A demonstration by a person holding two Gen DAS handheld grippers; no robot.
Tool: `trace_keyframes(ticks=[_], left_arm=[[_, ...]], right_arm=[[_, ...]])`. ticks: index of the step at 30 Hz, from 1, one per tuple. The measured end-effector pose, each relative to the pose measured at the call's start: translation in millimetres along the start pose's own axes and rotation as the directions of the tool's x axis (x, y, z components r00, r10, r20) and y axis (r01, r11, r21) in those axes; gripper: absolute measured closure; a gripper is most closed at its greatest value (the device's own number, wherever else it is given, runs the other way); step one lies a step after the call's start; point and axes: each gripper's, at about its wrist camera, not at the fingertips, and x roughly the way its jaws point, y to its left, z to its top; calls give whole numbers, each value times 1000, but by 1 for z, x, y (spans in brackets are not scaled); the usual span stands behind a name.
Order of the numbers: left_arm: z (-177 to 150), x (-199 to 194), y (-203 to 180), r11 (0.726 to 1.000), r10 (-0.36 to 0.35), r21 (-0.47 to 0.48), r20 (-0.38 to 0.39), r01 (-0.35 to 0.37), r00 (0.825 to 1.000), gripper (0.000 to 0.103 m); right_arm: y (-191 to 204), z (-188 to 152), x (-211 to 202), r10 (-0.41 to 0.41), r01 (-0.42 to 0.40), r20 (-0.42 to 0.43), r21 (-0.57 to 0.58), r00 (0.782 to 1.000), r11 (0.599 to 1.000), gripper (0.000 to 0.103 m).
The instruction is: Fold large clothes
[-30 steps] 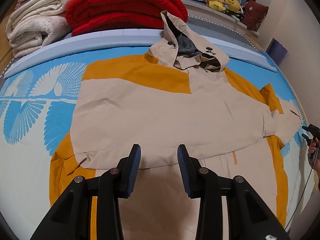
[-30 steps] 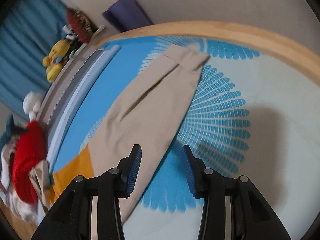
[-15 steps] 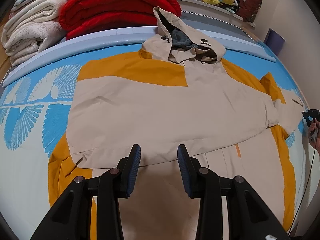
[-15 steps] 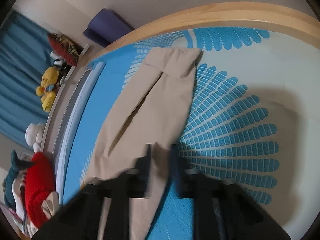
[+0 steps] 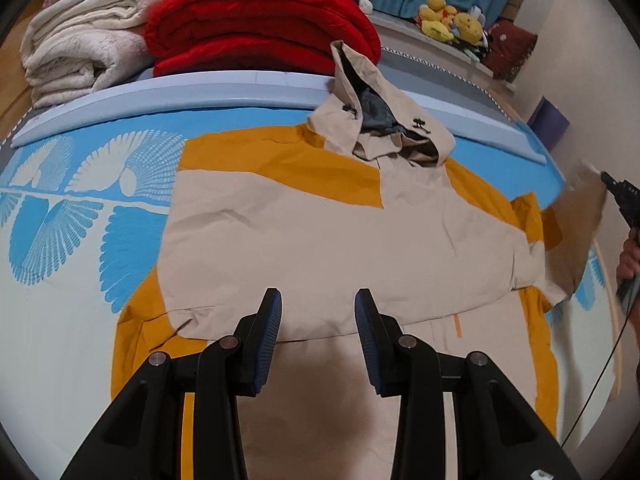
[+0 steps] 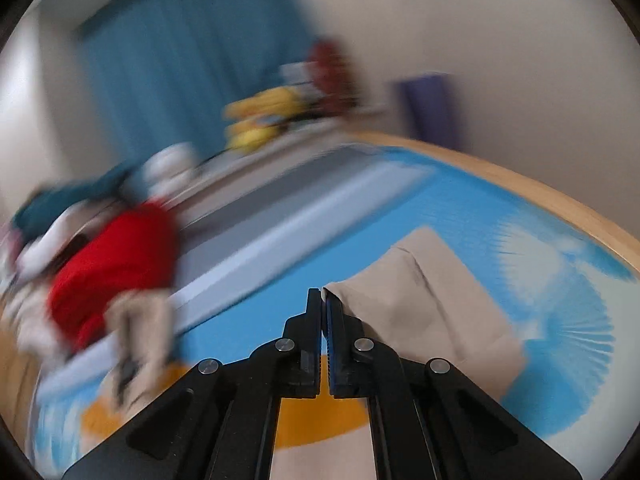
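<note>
A beige and mustard hooded jacket (image 5: 320, 232) lies spread on the blue patterned bed, hood (image 5: 384, 128) toward the headboard, one sleeve folded across its front. My left gripper (image 5: 318, 336) is open and empty, hovering over the jacket's lower front. My right gripper (image 6: 324, 300) is shut on the beige sleeve (image 6: 432, 312) and lifts it off the bed. In the left wrist view the right gripper (image 5: 620, 196) shows at the far right with the raised sleeve (image 5: 580, 216). The right wrist view is blurred.
Folded red blanket (image 5: 260, 28) and cream blankets (image 5: 84, 48) are stacked at the bed head. Plush toys (image 5: 452, 20) sit on the ledge behind. A wooden bed edge (image 6: 560, 196) and a wall lie to the right.
My right gripper has closed on the sleeve and lifted it off the bed, swinging toward the jacket. My left gripper stays open, barely shifted.
</note>
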Motion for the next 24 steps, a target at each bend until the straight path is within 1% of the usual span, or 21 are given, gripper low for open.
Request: trace_keyframes(ticks=[2,3,4,5,6,7,8,9,11,13,15,16,17,19,20,21,22,23,24], left_arm=[[2,-6,7,1000,-8,-18,2,8,1000,68],[3,-8,9,1000,-8,-23,2,8,1000,68],[3,-11,12,1000,-5,-26,0,5,1000,68],[3,-13,14,1000,-4,-28,-2,4,1000,68],[2,-15,16,999,-7,-32,-4,7,1000,68],[2,-16,19,999,-11,-39,-8,11,1000,68],[3,-18,24,999,-14,-51,-17,13,1000,66],[3,-18,26,998,-18,-60,-21,17,1000,65],[4,-19,31,997,-22,-72,-29,20,999,64],[4,-19,33,997,-15,-82,-38,12,999,63],[5,-19,33,996,-22,-90,-41,18,999,63],[5,-20,32,996,-25,-89,-41,21,999,63],[5,-20,30,996,-28,-82,-39,25,999,63],[5,-19,24,998,-26,-66,-35,23,999,63],[5,-18,22,998,-25,-60,-34,23,999,63],[5,-17,20,998,-25,-57,-33,23,999,63],[4,-15,18,998,-23,-52,-32,21,999,63],[3,-14,15,999,-21,-47,-32,20,999,63],[2,-13,13,999,-22,-40,-31,21,999,63]], right_arm=[[71,-22,-10,115,-118,-42,-86,993,989,101],[105,-37,-15,176,-184,-74,-116,982,976,101],[136,-53,-17,228,-243,-116,-140,967,960,101],[155,-67,-22,257,-279,-145,-151,955,949,101],[185,-89,-23,307,-339,-203,-148,930,929,101],[203,-108,-24,331,-373,-247,-144,910,917,101],[228,-136,-23,332,-389,-306,-147,892,909,101],[237,-156,-22,315,-381,-340,-148,886,913,99],[259,-202,-14,232,-342,-448,-180,863,922,99],[265,-232,-17,158,-302,-500,-220,851,928,98],[259,-242,-26,132,-274,-533,-197,836,941,97],[253,-243,-36,127,-260,-539,-179,832,949,97],[244,-238,-50,118,-229,-528,-150,841,962,95],[221,-224,-75,111,-183,-483,-104,869,978,91],[211,-214,-82,108,-164,-460,-84,881,983,83],[201,-205,-92,101,-132,-415,-47,904,990,65],[192,-199,-99,92,-104,-373,-12,923,995,54],[187,-200,-103,85,-85,-347,16,934,996,38],[181,-199,-100,90,-82,-339,39,936,996,36]])
